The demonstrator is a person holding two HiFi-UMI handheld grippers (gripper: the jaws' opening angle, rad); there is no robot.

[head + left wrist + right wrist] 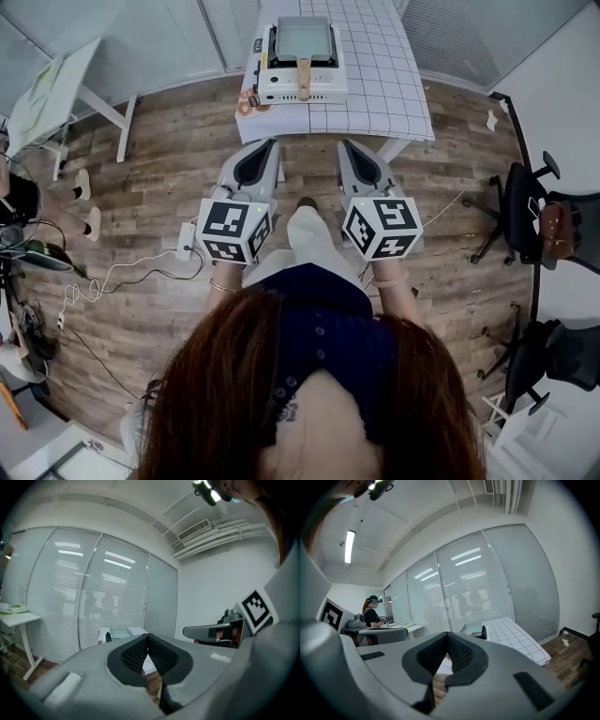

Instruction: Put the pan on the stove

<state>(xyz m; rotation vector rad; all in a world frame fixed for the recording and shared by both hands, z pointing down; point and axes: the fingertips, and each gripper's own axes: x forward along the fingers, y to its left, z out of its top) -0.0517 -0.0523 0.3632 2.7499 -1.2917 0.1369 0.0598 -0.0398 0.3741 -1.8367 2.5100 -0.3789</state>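
Left tongs (148,638) and right tongs (448,636) are both shut with nothing between the jaws, side by side mid-frame in the head view over the wooden floor (169,178), well apart from the counter (375,75) at top centre. The pan (302,37), square with a wooden handle pointing toward the bottom of the frame, looks to sit on top of the white stove (323,89) at the counter's lower-left corner. My read: placement looks done and nothing is left to grab, though from this far I can't tell whether the pan sits square on the burner.
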